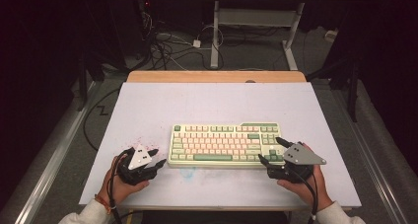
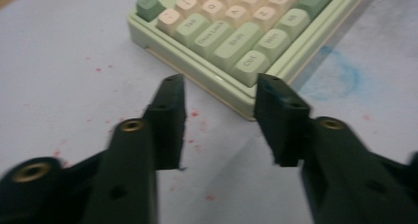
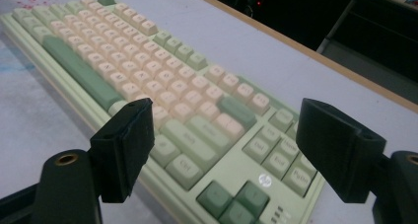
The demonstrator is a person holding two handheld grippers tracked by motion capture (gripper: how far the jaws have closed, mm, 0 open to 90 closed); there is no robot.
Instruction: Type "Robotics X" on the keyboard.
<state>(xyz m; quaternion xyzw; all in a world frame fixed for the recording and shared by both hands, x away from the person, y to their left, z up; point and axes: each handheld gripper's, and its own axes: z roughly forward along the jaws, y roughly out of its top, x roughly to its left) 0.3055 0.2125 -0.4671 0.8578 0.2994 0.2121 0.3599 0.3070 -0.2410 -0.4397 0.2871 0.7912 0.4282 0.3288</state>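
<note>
keyboard (image 1: 224, 145) lies flat mid-table (image 1: 148, 105), bare surface all around. left hand-held gripper (image 1: 156, 157), jaws apart and empty, sits just off its left edge; right hand-held gripper (image 1: 270, 150), jaws spread, hangs over its right end.

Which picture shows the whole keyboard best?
The high view: the keyboard lies whole on the white table. The left gripper view catches just its near corner, and the right gripper view shows most keys slanted, its end cut off.
</note>
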